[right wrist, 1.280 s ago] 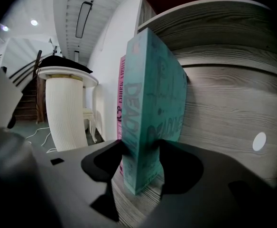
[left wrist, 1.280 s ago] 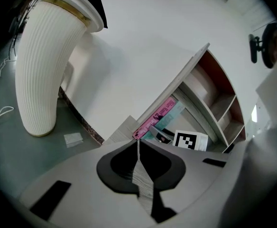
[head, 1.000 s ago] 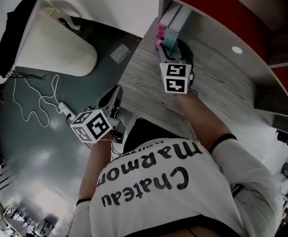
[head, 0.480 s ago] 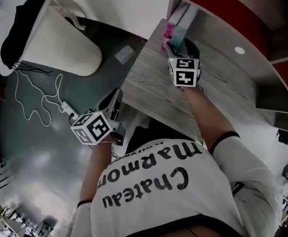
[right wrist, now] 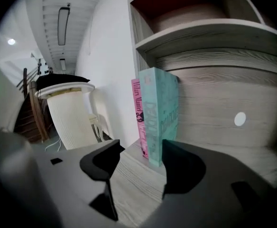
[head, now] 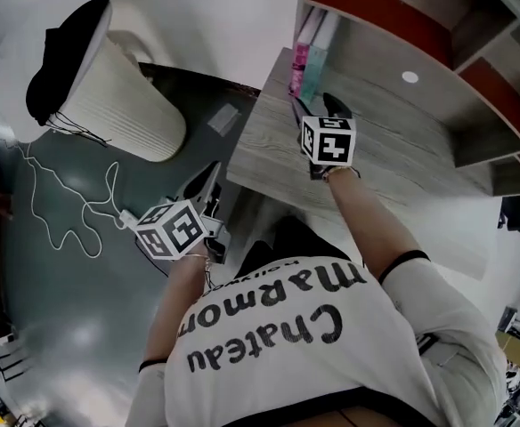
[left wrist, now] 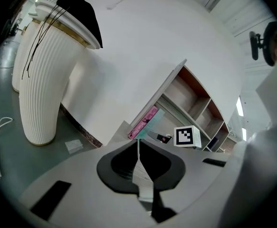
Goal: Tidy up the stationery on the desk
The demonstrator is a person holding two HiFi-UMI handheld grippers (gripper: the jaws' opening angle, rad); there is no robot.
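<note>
Pale wood-grain table (head: pixel 402 154) runs under red-backed shelves (head: pixel 385 34) against a white wall. Beside it, a grey floor (head: pixel 46 310) carries a ribbed white column (head: pixel 126 105) topped with black cloth (head: pixel 64 69), plus a loose white cable (head: pixel 64 212). A teal book (right wrist: pixel 160 118) and a pink book (right wrist: pixel 137 113) stand upright at the table's end. The right gripper (right wrist: pixel 138 163) hovers just before them, fingers spread and empty. The left gripper (left wrist: pixel 138 148), off the table's edge, has its fingers pressed together.

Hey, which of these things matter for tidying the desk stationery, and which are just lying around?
Job: teal book, pink book, both upright on the desk; open right gripper facing them.
Lying about: ribbed white column, black cloth on it, white cable and flat packet on the floor.
</note>
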